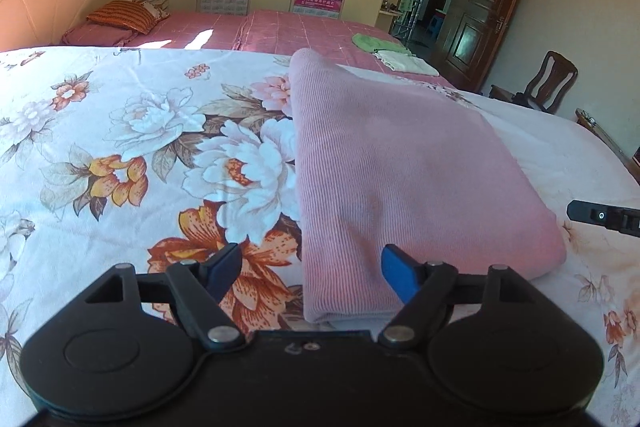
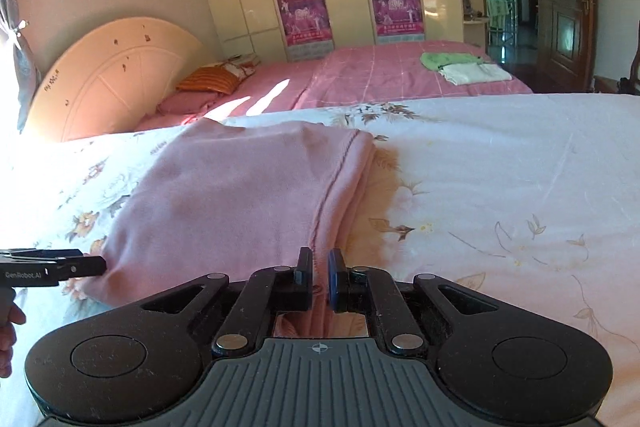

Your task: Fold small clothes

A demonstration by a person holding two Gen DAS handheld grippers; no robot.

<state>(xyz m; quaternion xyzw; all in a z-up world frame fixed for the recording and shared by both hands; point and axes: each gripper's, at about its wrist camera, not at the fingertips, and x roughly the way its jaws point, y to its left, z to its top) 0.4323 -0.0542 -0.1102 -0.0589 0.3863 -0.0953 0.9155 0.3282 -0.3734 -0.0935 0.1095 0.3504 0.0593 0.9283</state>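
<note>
Folded pink garment (image 1: 400, 179) on the flowered bedsheet (image 1: 120, 147), with a gripper at each near corner.

In the left wrist view the garment runs from the centre of the frame down to the lower middle; the left gripper (image 1: 312, 273) has its jaws wide apart, the near left corner of the cloth lying between them with neither pad pressing on it. In the right wrist view the garment fills the left centre, and the right gripper (image 2: 320, 279) has its jaws nearly together, clamped on the garment's seamed right edge at the bottom centre. Behind, at the upper right, a second bed (image 2: 380, 79) carries a green cloth (image 2: 448, 60) and a white cloth (image 2: 472, 73).
</note>
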